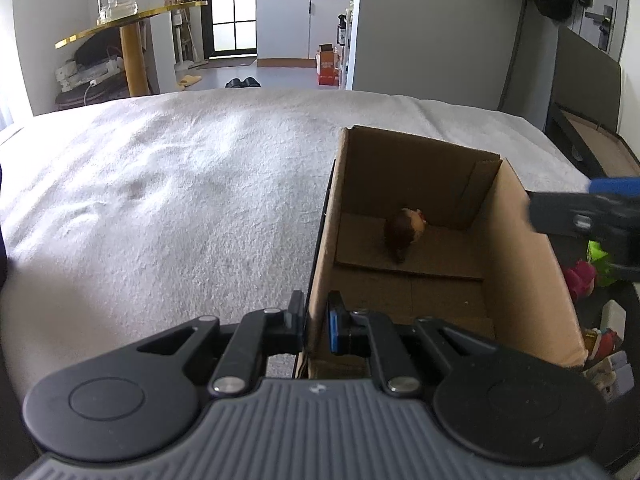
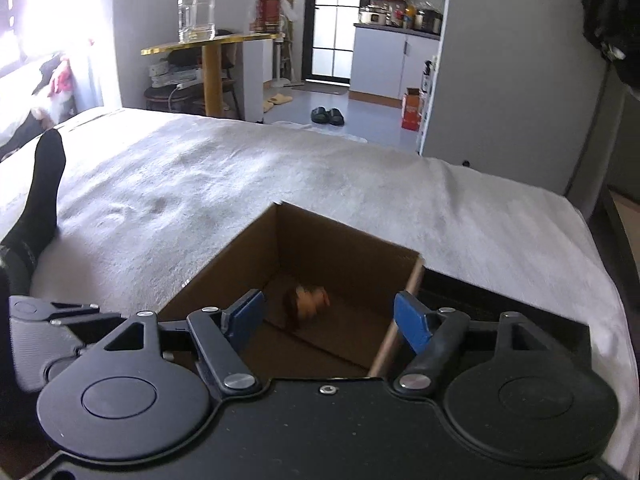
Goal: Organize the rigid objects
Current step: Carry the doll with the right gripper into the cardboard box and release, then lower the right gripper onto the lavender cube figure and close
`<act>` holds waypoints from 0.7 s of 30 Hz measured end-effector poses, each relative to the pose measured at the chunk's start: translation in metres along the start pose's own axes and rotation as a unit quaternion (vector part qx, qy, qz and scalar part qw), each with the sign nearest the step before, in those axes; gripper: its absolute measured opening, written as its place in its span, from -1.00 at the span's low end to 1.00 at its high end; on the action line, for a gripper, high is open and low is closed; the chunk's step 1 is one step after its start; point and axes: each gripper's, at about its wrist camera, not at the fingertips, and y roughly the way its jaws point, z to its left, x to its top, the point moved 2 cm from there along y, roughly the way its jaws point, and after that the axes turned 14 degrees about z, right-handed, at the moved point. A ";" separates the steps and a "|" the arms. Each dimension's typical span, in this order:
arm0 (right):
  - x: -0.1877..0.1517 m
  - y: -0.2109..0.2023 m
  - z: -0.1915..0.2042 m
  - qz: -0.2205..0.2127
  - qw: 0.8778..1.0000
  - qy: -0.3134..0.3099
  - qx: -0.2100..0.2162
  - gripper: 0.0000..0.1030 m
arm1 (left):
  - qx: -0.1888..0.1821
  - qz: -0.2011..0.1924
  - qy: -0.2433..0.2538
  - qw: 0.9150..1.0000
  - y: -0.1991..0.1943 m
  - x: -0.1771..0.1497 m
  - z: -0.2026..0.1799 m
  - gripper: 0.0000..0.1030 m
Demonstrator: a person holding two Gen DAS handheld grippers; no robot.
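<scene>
An open cardboard box (image 1: 520,248) stands on the white bedspread (image 1: 160,200). A small brown and tan figure (image 1: 402,232) lies on the box floor; it also shows blurred in the right wrist view (image 2: 306,304). My left gripper (image 1: 316,320) is shut on the box's left wall (image 1: 326,240), one finger outside and one inside. My right gripper (image 2: 328,314) is open and empty, hovering over the box (image 2: 240,264) opening; part of it shows at the right edge of the left wrist view (image 1: 588,216).
A leg in a black sock (image 2: 40,200) rests on the bed at the left. Colourful toys (image 1: 588,276) lie to the right of the box. A gold side table (image 2: 208,44) with a glass jar stands beyond the bed.
</scene>
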 end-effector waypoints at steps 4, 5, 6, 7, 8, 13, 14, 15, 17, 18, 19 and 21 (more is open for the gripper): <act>-0.014 -0.010 -0.016 0.002 1.000 0.022 -0.005 0.39 | 0.008 -0.002 0.010 1.000 0.000 0.000 -0.004 -0.79; -0.018 -0.012 -0.020 0.001 1.000 0.026 -0.006 0.39 | 0.010 -0.003 0.010 1.000 0.001 0.000 -0.004 -0.78; -0.020 -0.014 -0.023 0.001 1.000 0.030 -0.008 0.39 | 0.013 -0.004 0.010 1.000 0.001 0.000 -0.005 -0.78; -0.024 -0.016 -0.026 0.001 0.999 0.034 -0.011 0.39 | 0.015 -0.004 0.012 1.000 0.001 0.000 -0.005 -0.78; -0.027 -0.017 -0.030 0.003 0.999 0.039 -0.012 0.39 | 0.016 -0.003 0.013 1.000 0.001 0.000 -0.005 -0.78; -0.045 -0.022 -0.044 0.008 0.998 0.060 -0.016 0.39 | 0.023 -0.003 0.015 1.000 0.001 0.000 -0.009 -0.78; -0.048 -0.023 -0.046 0.009 0.998 0.063 -0.016 0.39 | 0.025 -0.004 0.016 1.000 0.001 0.000 -0.009 -0.78; -0.053 -0.024 -0.049 0.009 0.998 0.067 -0.017 0.39 | 0.027 -0.005 0.018 0.999 0.000 -0.001 -0.011 -0.78; -0.061 -0.028 -0.056 0.010 0.997 0.078 -0.020 0.39 | 0.028 -0.009 0.020 0.999 -0.002 -0.001 -0.013 -0.77; -0.065 -0.029 -0.059 0.011 0.996 0.084 -0.021 0.39 | 0.030 -0.010 0.022 0.999 -0.003 -0.002 -0.015 -0.77; -0.071 -0.030 -0.064 0.012 0.995 0.091 -0.022 0.39 | 0.033 -0.009 0.024 0.999 -0.003 -0.003 -0.016 -0.73; -0.080 -0.031 -0.071 0.016 0.994 0.103 -0.026 0.39 | 0.045 -0.010 0.030 0.998 -0.003 -0.004 -0.019 -0.71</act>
